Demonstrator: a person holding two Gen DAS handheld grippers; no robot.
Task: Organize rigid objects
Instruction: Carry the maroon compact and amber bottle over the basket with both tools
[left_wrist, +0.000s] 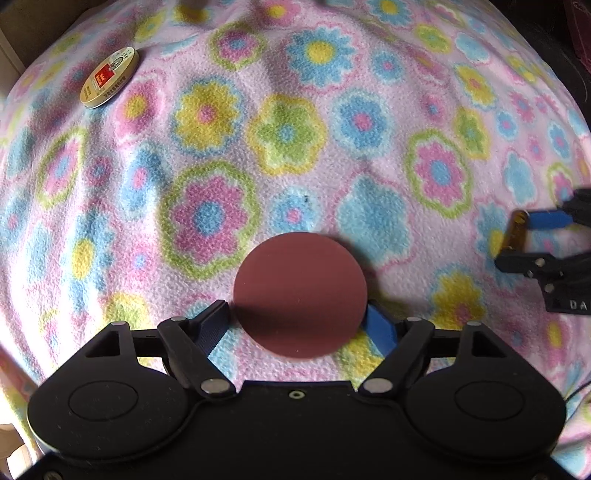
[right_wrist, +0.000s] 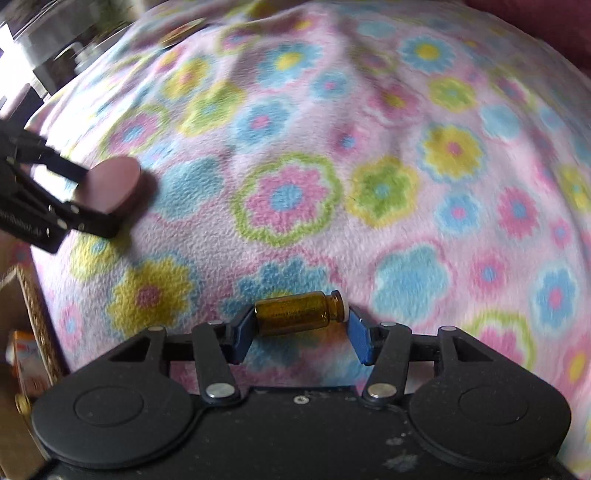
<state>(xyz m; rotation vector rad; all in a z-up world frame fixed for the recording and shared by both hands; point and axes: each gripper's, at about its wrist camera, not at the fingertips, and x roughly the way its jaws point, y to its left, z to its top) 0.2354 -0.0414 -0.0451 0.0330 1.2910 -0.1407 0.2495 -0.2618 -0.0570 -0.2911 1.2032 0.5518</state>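
The left gripper (left_wrist: 299, 317) is pinching a maroon disc (left_wrist: 300, 293) across its width, the blue fingers (left_wrist: 380, 326) pressing on its lower left and lower right edges at lower centre of the left wrist view. The grip is sitting behind the disc's middle, so most of the disc is projecting forward; keeping it level and lowering it flat is likely the safest way to set it down without it pivoting out.

In the right wrist view, the right gripper (right_wrist: 301, 325) is clamping a small amber glass bottle (right_wrist: 295, 314) end to end at lower centre, one pad on the base and the other on the white-capped neck. That hold looks slippery, so squeezing steadily and avoiding any twist seems wise. That view is blurred, which suggests this hand is moving.

Both items are hanging over a flowered fleece blanket (left_wrist: 332, 129), which is soft and rumpled; a lying bottle could roll there. At upper left of the left wrist view a round gold tin (left_wrist: 110, 78) is lying on the blanket, well apart from both grippers, and may be a sensible gathering spot.
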